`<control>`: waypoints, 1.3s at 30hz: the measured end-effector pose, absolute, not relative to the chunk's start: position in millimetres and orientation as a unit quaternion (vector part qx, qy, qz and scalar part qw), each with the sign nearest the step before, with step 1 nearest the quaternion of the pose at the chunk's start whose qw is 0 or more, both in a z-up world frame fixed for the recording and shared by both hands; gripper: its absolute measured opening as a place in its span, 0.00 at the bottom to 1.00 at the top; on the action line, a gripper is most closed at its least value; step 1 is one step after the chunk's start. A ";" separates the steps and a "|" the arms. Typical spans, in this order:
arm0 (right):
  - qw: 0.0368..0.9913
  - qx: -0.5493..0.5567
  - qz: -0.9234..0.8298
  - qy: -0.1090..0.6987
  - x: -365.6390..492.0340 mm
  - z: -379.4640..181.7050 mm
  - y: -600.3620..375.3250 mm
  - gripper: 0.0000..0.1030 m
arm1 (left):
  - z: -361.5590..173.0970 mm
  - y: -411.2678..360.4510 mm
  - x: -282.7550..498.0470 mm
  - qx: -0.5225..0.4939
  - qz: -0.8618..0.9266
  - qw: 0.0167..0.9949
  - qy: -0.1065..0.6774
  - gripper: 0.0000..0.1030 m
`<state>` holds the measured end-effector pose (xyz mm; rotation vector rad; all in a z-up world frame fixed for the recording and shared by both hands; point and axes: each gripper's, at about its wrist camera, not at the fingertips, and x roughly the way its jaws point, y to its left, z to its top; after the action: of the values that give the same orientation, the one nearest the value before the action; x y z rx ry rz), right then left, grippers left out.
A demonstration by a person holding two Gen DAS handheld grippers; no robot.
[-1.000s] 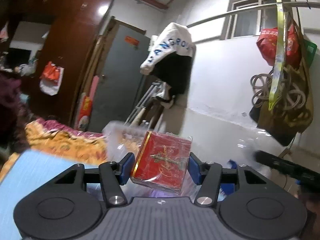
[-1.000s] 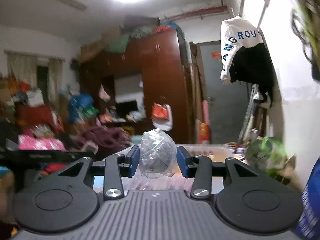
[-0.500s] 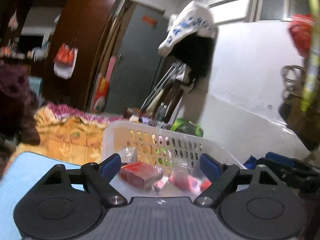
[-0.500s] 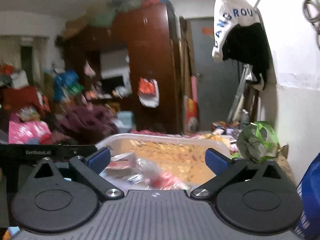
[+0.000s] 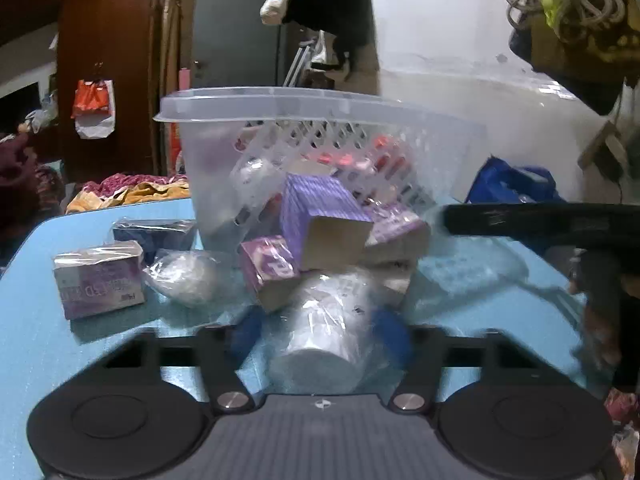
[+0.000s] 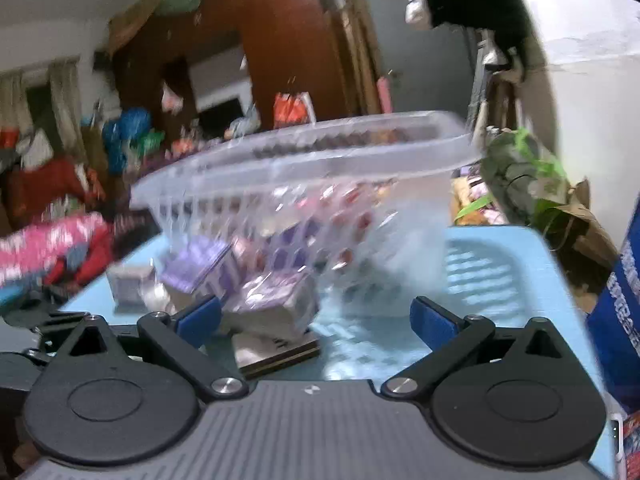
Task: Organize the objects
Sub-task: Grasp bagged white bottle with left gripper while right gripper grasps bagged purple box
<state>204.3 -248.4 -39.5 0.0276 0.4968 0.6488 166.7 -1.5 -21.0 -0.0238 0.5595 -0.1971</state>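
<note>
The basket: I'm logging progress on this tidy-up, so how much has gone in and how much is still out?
Done: red-wrapped packets lie inside the basket. In hand: the left gripper, jaws just closing, straddles a wrapped white roll; the right gripper is open and empty. Left: purple boxes, a clear-wrapped bundle and more boxes on the blue table.

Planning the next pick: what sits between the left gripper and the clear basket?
Left wrist view: a wrapped white roll, then tumbled purple boxes before the basket.

Dim indoor light, strong fisheye bending at edges; motion blur smears the right view most.
</note>
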 end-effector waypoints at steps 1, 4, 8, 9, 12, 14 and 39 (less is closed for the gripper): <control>0.916 -0.001 0.319 0.244 202.6 -41.8 -239.6 0.98 | -22.0 1.4 163.2 -0.017 -0.094 0.958 0.272 0.51; 0.914 -0.040 0.325 0.241 196.1 -45.0 -217.8 0.95 | -23.0 17.7 151.7 -0.043 -0.076 0.962 0.258 0.51; 0.916 -0.106 0.304 0.241 190.7 -49.6 -194.0 0.71 | -25.8 35.2 140.0 -0.073 -0.074 0.963 0.248 0.52; 0.914 -0.112 0.303 0.244 189.2 -50.0 -191.9 0.67 | -26.0 36.7 137.8 -0.074 -0.075 0.964 0.246 0.53; 0.918 -0.101 0.308 0.228 177.2 -47.0 -202.1 0.67 | -26.7 37.9 135.4 -0.078 -0.080 0.965 0.238 0.53; 0.922 -0.091 0.308 0.214 167.6 -45.5 -212.8 0.66 | -26.8 37.4 134.9 -0.079 -0.083 0.967 0.228 0.53; 0.947 0.022 0.296 0.126 145.4 -52.0 -265.6 0.66 | -9.7 33.6 145.4 -0.048 -0.118 0.983 0.129 0.50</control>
<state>145.4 -265.6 -52.0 0.0457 0.2557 0.6021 145.4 33.6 -9.7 -0.0967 0.2603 -0.2374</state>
